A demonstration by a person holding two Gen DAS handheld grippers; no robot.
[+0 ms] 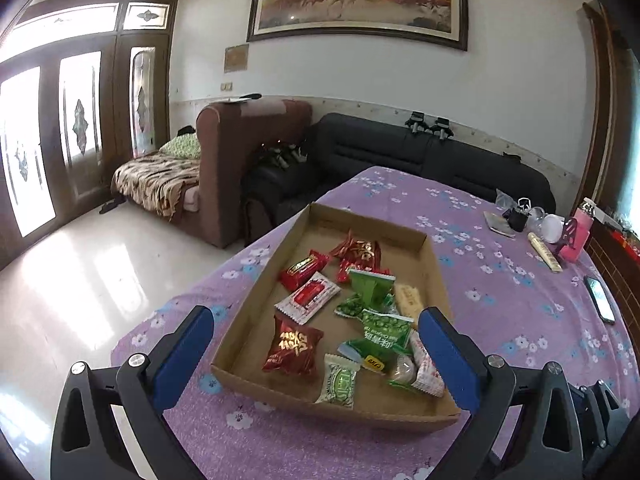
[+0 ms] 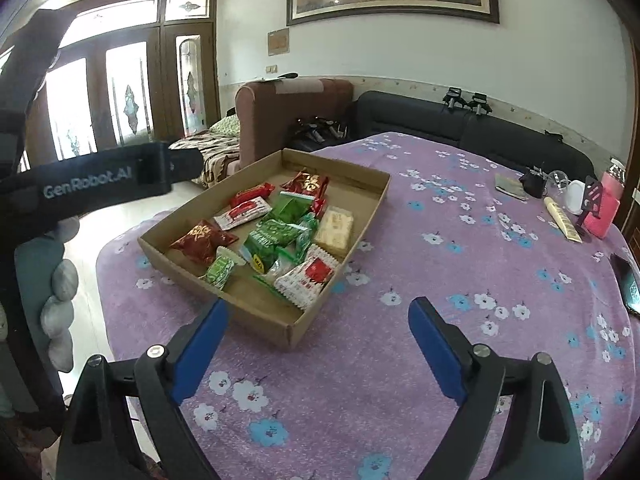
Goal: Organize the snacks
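At the centre of both views, a shallow cardboard tray (image 1: 362,216) rests on the table (image 2: 460,280), which carries a purple floral cloth, and holds the snack packets (image 2: 276,236), red, green and white, loosely piled. The left hand-held gripper (image 1: 318,350) stands wide open over the tray's near end, apparently touching nothing. The right hand-held gripper (image 2: 318,344) stands wide open and empty at lower centre, above bare cloth just beside the tray's near corner.

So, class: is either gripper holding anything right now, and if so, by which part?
Nothing is held. The left gripper and right gripper both have open, empty jaws; the snack packets all lie in the cardboard tray.
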